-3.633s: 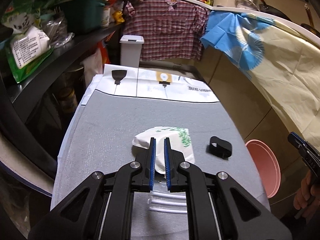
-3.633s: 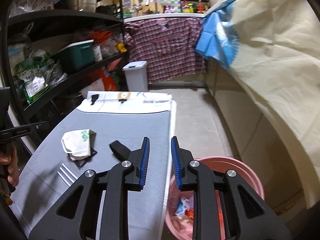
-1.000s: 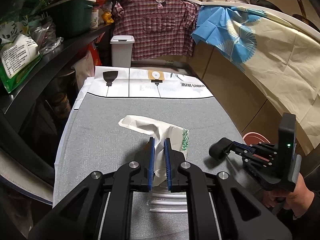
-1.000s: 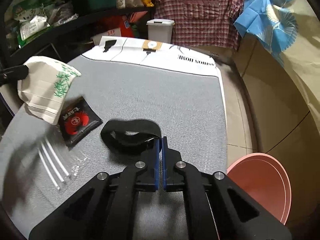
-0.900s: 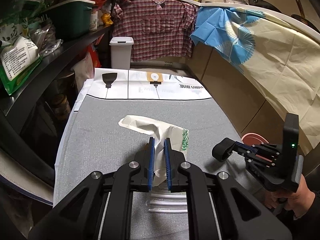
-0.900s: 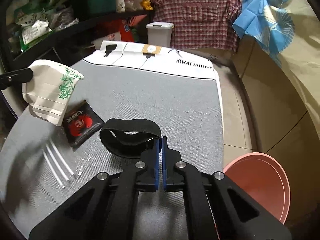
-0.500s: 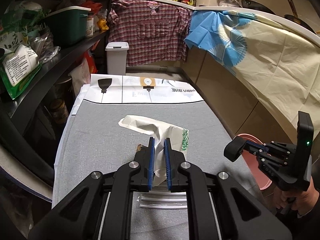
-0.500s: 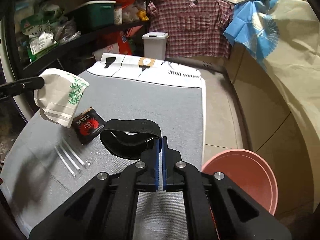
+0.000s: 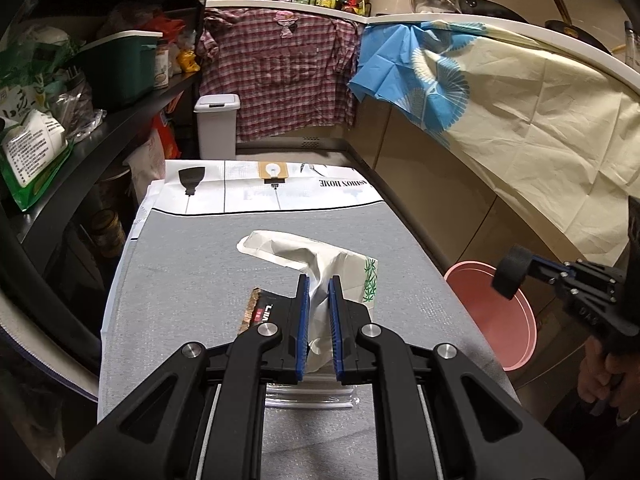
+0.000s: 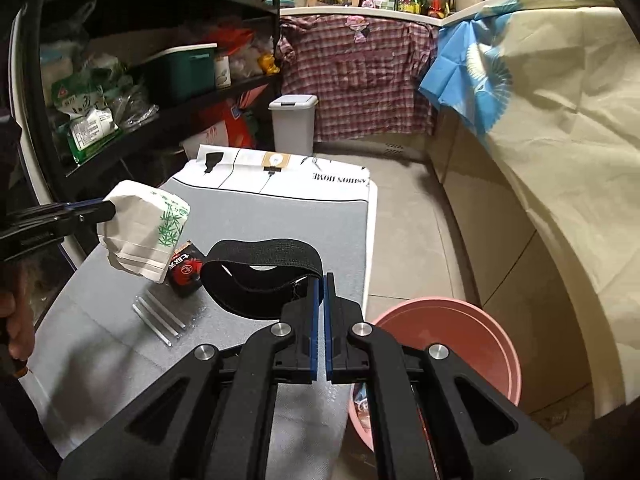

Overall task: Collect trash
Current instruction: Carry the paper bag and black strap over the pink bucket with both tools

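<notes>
My left gripper [image 9: 318, 280] is shut on a crumpled white paper bag with a green bamboo print [image 9: 316, 256], held above the grey table [image 9: 192, 264]. From the right wrist view the same paper bag [image 10: 144, 228] hangs from the left gripper [image 10: 108, 210]. My right gripper [image 10: 321, 278] is shut on a black strap loop [image 10: 260, 264], lifted near the table's right edge. In the left wrist view the right gripper [image 9: 528, 266] carries the strap loop [image 9: 510, 272] over the pink bucket [image 9: 516, 332]. A black-and-red sachet [image 10: 185, 268] and clear plastic strips [image 10: 160, 318] lie on the table.
The pink bucket [image 10: 460, 336] stands on the floor to the right of the table and holds some trash. A white lidded bin [image 9: 216, 126] stands beyond the table's far end. Dark shelves [image 9: 80, 132] run along the left. A cloth-draped counter [image 9: 540, 140] bounds the right.
My right gripper has risen with the strap loop and moved right, toward the pink bucket. The left gripper has lifted the paper bag a little, uncovering more of the sachet.
</notes>
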